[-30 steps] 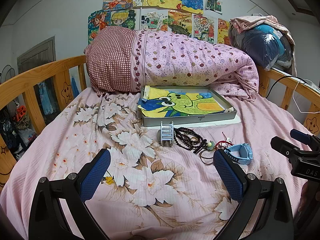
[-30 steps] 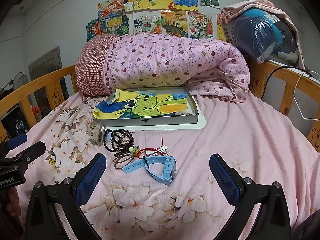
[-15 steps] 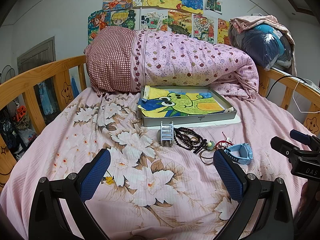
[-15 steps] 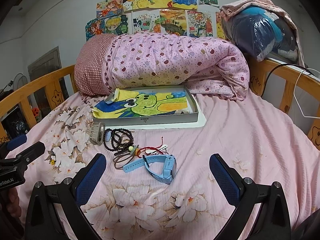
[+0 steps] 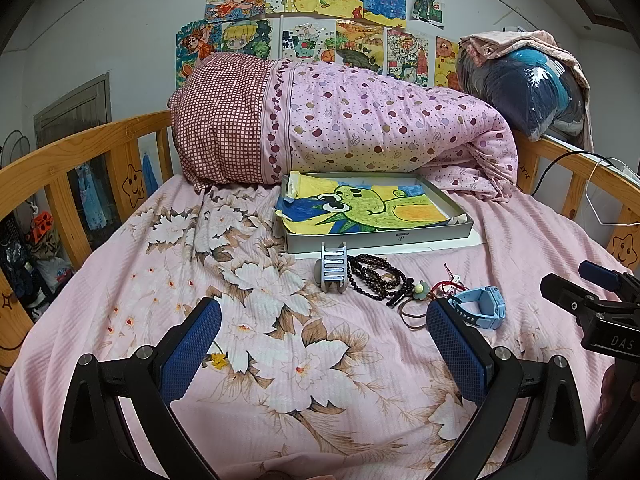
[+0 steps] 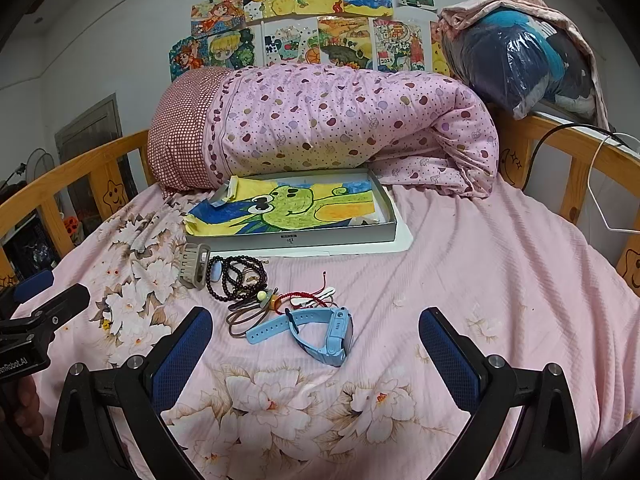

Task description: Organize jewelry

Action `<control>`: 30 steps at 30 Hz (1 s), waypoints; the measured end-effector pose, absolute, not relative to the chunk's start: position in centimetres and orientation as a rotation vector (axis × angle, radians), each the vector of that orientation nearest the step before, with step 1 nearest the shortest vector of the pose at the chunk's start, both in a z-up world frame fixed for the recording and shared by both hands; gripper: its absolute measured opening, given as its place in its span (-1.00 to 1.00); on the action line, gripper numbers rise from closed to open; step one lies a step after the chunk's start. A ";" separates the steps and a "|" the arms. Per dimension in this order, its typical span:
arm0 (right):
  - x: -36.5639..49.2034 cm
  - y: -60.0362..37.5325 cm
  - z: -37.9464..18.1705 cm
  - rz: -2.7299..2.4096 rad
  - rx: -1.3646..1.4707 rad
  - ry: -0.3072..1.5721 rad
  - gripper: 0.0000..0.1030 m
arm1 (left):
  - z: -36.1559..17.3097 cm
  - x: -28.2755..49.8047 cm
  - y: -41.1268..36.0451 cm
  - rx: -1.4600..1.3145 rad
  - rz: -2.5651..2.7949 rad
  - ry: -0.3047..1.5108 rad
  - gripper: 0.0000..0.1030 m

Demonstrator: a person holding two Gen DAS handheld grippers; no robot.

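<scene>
A small pile of jewelry lies on the pink bedsheet before a shallow grey box [image 5: 384,237] [image 6: 296,237] lined with a green dinosaur drawing. The pile holds a grey hair claw [image 5: 333,267] [image 6: 194,265], dark bead bracelets [image 5: 374,276] [image 6: 237,280], a red string bracelet [image 6: 298,299], brown hair ties [image 6: 245,317] and a light blue watch [image 5: 482,306] [image 6: 326,332]. My left gripper [image 5: 322,338] is open and empty, short of the pile. My right gripper [image 6: 316,344] is open and empty, with the watch between its fingertips in the view.
A rolled pink dotted quilt [image 5: 360,136] lies behind the box. Wooden bed rails [image 5: 60,176] [image 6: 592,164] run along both sides. A plastic-wrapped bundle [image 6: 524,60] sits on the back right rail. A white wire hanger [image 6: 608,200] hangs on the right rail.
The right gripper has edged forward and a little left toward the watch. The left gripper has not moved. The jewelry lies as before.
</scene>
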State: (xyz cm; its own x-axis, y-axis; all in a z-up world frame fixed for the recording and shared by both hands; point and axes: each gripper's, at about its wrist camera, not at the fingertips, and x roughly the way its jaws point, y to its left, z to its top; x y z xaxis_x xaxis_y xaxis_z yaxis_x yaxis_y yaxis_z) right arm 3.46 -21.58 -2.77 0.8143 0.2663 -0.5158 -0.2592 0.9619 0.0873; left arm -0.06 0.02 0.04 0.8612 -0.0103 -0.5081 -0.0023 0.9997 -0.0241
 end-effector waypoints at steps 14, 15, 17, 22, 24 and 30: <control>3.6 -21.7 -3.0 0.273 0.018 0.560 1.00 | 0.0 -0.1 -0.4 -0.021 -0.004 0.538 0.95; 3.6 -21.8 -3.0 0.267 0.016 0.557 1.00 | 0.0 0.0 -0.5 -0.019 -0.003 0.540 0.95; 3.5 -21.9 -2.9 0.258 0.015 0.559 1.00 | -0.1 0.0 -0.7 -0.018 -0.001 0.546 0.95; 4.7 -22.6 -2.7 0.268 -0.003 0.628 1.00 | -0.9 1.1 0.1 -0.038 -0.016 0.591 0.95; 5.5 -23.2 -2.6 0.298 -0.005 0.664 1.00 | -1.3 1.8 0.4 -0.062 -0.043 0.633 0.95; 7.8 -24.0 -4.1 0.445 -0.087 0.802 1.00 | -2.3 4.4 1.4 -0.149 -0.145 0.752 0.95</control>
State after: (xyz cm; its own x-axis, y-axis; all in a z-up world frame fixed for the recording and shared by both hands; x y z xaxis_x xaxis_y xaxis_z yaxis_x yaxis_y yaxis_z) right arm 7.79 -24.04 -4.12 0.6086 0.3524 -0.7109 -0.4171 0.9043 0.0912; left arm 4.41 1.37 -2.34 0.7213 -0.1841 -0.6678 0.0772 0.9794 -0.1866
